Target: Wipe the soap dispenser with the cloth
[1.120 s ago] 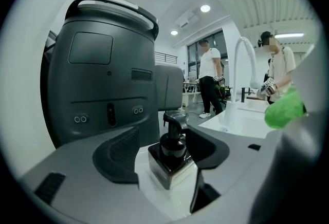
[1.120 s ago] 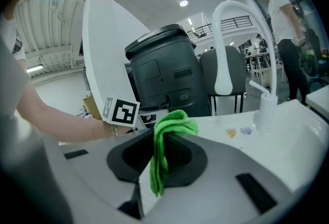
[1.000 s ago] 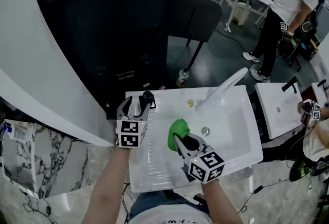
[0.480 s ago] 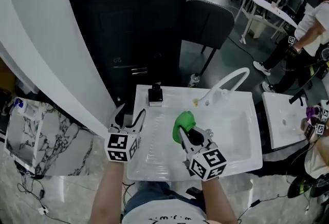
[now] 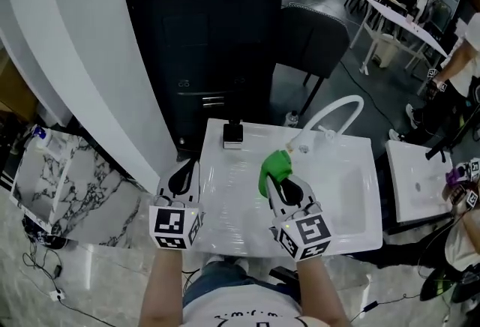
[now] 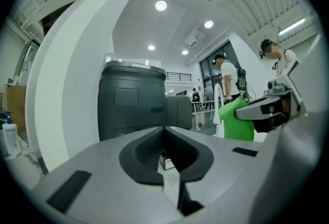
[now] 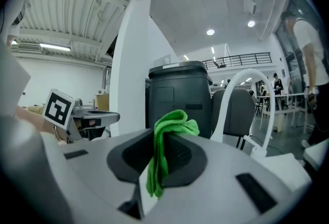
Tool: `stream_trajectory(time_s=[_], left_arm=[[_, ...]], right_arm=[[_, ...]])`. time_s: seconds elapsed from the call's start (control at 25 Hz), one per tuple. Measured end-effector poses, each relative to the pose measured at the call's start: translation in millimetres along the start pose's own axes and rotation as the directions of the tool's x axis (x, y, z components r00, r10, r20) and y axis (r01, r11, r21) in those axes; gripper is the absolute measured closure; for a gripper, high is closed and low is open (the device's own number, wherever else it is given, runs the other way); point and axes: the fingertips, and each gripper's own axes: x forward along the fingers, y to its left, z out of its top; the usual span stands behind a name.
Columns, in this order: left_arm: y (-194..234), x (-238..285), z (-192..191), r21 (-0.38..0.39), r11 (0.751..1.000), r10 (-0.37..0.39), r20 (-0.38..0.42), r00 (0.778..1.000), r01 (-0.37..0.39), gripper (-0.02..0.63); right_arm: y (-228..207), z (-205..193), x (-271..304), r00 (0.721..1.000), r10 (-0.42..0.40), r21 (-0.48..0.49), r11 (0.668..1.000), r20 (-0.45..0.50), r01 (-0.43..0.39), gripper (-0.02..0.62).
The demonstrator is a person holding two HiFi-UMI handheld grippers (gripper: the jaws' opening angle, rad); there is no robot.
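Right hand-held gripper (image 5: 280, 184): jaws pinching green cloth (image 5: 274, 165), which is soft, limp, light. Left hand-held gripper (image 5: 182, 177): jaws pressed together, empty. Soap dispenser (image 5: 233, 135): ahead of both, apart, on sink (image 5: 352, 198) back rim; likely rigid, slick, tippy; best steadied low, by sides.

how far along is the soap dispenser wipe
Done: green cloth is clamped in the right gripper's jaws. In hand: the cloth hangs over the sink, apart from the soap dispenser on the back rim; left gripper shut, empty. Left: likely the wipe itself; no contact shows.
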Motion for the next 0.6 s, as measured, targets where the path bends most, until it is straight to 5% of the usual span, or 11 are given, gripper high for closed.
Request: stream_trajectory(time_s=[0.6], left_arm=[[1.9,-9.7,31.5,0.059,0.998,-0.004,0.059,0.998,0.000,0.589]], right_arm=[[9.0,27.7,-9.9,0.997,-0.055,-0.121,0.991,0.046,0.060,0.546]])
